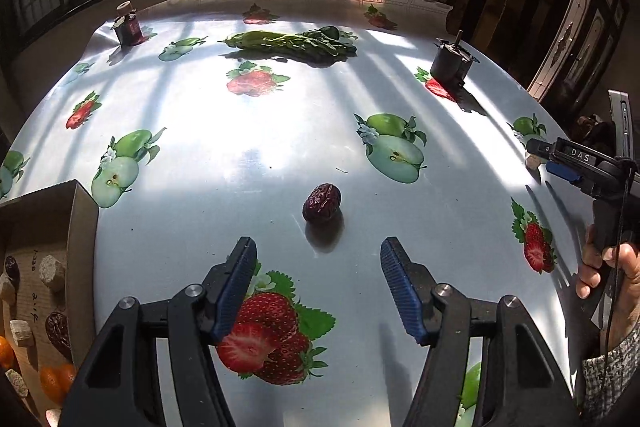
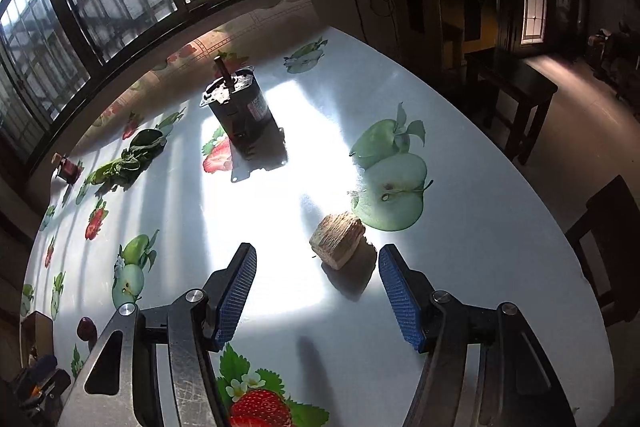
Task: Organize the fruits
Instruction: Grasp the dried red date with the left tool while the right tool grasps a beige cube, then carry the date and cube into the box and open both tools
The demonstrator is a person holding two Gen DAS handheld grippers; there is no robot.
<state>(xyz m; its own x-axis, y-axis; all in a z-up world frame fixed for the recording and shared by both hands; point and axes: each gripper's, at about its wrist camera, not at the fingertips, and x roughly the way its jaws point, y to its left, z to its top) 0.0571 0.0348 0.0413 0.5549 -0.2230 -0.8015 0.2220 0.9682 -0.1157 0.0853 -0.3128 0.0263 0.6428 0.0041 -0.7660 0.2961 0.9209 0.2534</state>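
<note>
Left gripper [image 1: 318,263] has its jaws about half open with nothing in them, and the red date [image 1: 321,203] sits on the desk [image 1: 248,155] just ahead. Right gripper [image 2: 317,273] is the same, empty over a tan chunk [image 2: 338,239]. The cardboard box [image 1: 82,223] is at far left.

The table [image 1: 280,131] wears a glossy cloth printed with strawberries and green apples, bright with window light. On it lie a wrinkled red date [image 1: 321,203], leafy greens [image 1: 292,43] at the far side, a small dark jar [image 1: 129,27], a black motor [image 1: 452,61], and a tan block [image 2: 338,239]. A cardboard box [image 1: 82,227] sits at its left edge.
</note>
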